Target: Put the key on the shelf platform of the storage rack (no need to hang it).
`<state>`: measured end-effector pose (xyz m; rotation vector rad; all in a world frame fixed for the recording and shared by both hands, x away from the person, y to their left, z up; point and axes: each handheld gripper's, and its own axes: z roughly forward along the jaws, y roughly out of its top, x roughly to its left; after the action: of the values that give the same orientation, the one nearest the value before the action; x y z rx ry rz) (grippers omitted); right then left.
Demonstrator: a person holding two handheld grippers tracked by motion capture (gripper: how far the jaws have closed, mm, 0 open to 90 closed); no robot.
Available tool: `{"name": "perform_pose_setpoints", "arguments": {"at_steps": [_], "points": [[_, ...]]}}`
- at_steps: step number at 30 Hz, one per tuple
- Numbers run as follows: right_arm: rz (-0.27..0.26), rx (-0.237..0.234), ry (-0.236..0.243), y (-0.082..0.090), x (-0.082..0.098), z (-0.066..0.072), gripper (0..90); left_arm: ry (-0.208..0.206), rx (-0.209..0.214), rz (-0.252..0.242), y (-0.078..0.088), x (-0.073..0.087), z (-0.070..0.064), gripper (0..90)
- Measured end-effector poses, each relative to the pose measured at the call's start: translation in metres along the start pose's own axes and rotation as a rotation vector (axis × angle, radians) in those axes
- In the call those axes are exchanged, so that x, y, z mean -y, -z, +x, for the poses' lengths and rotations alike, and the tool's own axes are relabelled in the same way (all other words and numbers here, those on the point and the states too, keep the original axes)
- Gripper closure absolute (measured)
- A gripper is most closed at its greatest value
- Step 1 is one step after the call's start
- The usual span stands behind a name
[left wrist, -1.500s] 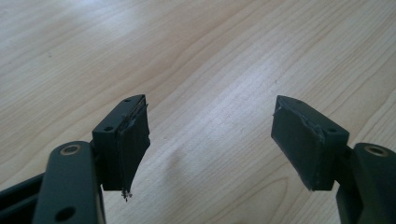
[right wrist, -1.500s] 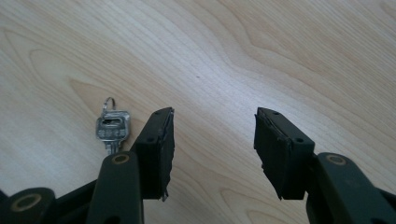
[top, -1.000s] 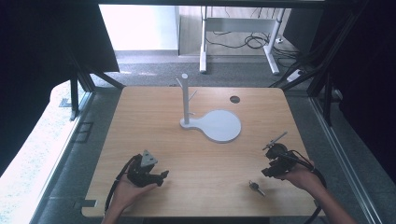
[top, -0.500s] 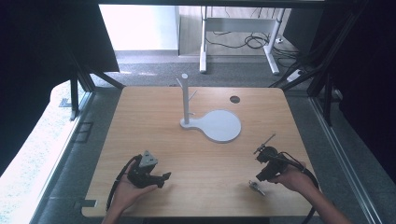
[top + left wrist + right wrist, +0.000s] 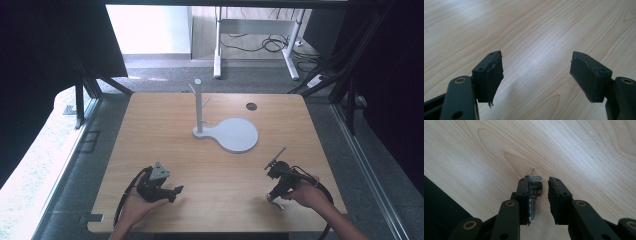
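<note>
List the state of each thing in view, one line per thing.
Left claw: open, nothing between its jaws, low over the table.
Right claw: jaws have just been closing around the key, a gap on one side.
Key: lying flat on the table, between the right claw's jaws.
White stand: upright, pegs bare.

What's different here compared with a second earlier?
The right gripper has come toward the near table edge and down over the key, its jaws closing around it; a gap remains on one side. The left gripper, open, and the white stand have not moved.
</note>
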<state>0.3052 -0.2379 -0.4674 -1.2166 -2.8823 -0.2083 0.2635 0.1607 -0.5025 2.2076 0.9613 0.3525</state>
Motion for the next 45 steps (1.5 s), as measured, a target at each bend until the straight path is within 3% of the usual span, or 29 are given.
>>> {"name": "perform_pose_setpoints", "arguments": {"at_steps": [12, 22, 33, 37, 45], "points": [[0.037, -0.013, 0.024, -0.012, -0.008, 0.007, 78.0, 0.011, -0.001, 0.001, -0.001, 0.002, 0.002, 26.2], [0.067, 0.013, 0.037, -0.021, -0.015, 0.009, 84.3, 0.015, 0.000, 0.003, -0.001, 0.002, 0.004, 26.1], [0.081, 0.041, 0.055, -0.022, -0.020, 0.012, 89.7, 0.020, -0.008, 0.008, -0.001, 0.003, 0.006, 26.1], [0.081, 0.028, 0.053, -0.021, -0.018, 0.011, 89.9, 0.022, -0.010, 0.008, 0.000, 0.004, 0.007, 26.1], [0.071, 0.035, 0.045, -0.010, -0.014, 0.006, 90.0, 0.024, -0.015, 0.014, -0.001, 0.004, 0.008, 26.2]]}}
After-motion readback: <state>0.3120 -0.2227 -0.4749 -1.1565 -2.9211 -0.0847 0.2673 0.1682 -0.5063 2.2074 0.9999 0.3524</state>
